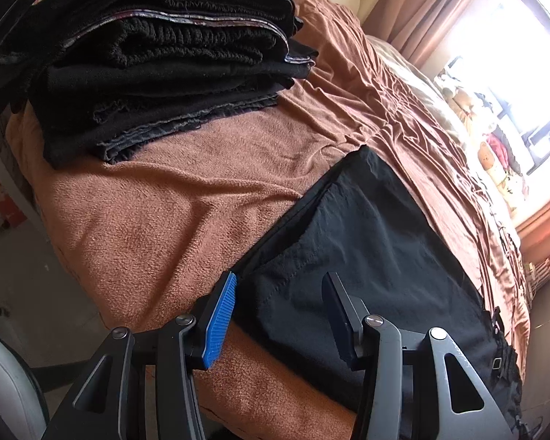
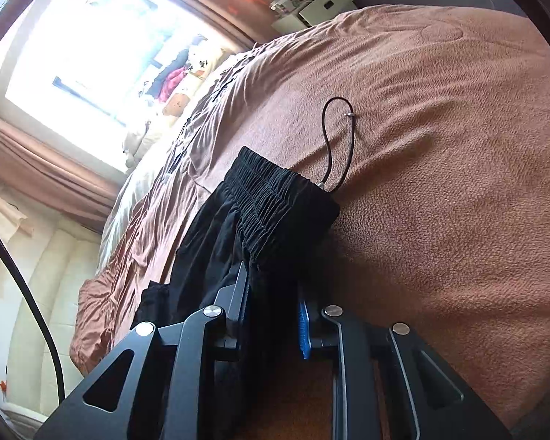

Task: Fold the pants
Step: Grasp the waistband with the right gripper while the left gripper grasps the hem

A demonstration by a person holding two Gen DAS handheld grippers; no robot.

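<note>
Both grippers are built the same: matte black linkage arms with triangular cutouts, pinned by round silver screws. On the left gripper (image 1: 278,315) one ribbed blue pad is paired with a black one. The same blue ribbing is seen on the right gripper (image 2: 273,315).

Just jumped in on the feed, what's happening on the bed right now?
A person is folding black pants on a brown blanket with two handheld claws. The right claw is clamped on fabric near the elastic waistband, whose drawstring trails onto the blanket. The left claw hangs open over the other end of the pants, gripping nothing. A stack of folded dark clothes sits further up the bed.
</note>
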